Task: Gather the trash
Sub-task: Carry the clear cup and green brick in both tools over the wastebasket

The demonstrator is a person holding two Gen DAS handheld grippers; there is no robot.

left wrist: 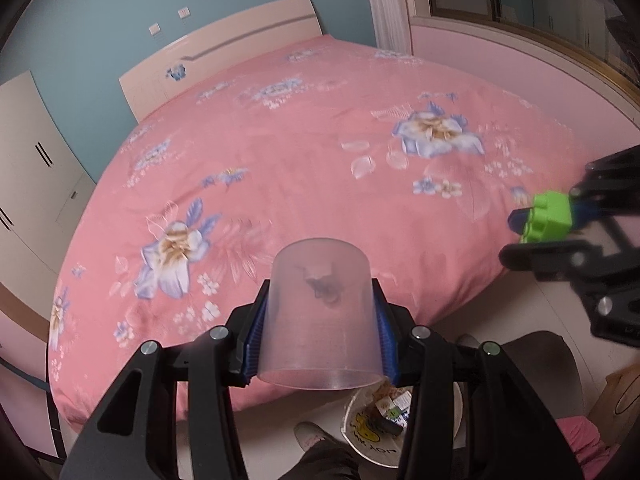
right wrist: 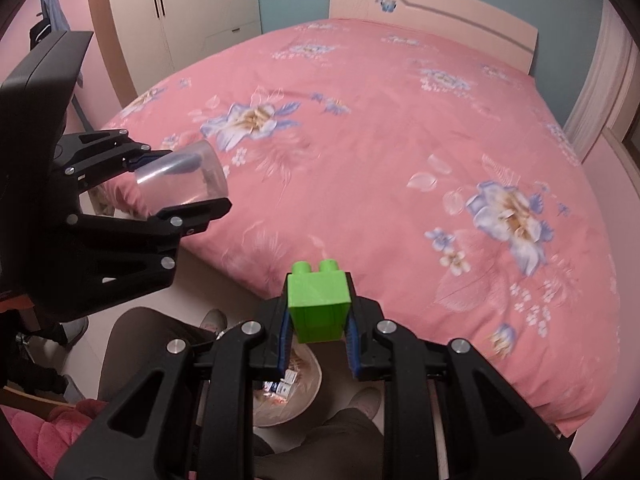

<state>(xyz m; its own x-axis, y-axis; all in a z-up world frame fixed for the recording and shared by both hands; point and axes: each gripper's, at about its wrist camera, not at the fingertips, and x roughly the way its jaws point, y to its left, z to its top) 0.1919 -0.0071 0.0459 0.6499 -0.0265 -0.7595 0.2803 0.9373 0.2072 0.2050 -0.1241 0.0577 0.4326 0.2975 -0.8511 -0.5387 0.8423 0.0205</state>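
Observation:
My left gripper (left wrist: pixel 320 336) is shut on a clear plastic cup (left wrist: pixel 320 312), held on its side with its open end toward me, above the bed's near edge. The cup also shows in the right wrist view (right wrist: pixel 180 178), held by the left gripper (right wrist: pixel 180 184). My right gripper (right wrist: pixel 318 320) is shut on a green toy brick (right wrist: pixel 318 304) with two studs. In the left wrist view the brick (left wrist: pixel 548 216) and right gripper (left wrist: pixel 532 228) are at the right edge. A white trash bin (left wrist: pixel 368 436) holding wrappers stands on the floor below both grippers, also in the right wrist view (right wrist: pixel 304 388).
A large bed with a pink floral cover (left wrist: pixel 300 160) fills both views. A cream wardrobe (right wrist: pixel 180 8) stands far left. The person's legs and shoes (left wrist: pixel 312 436) are beside the bin. A pink cushion (right wrist: pixel 44 432) lies at lower left.

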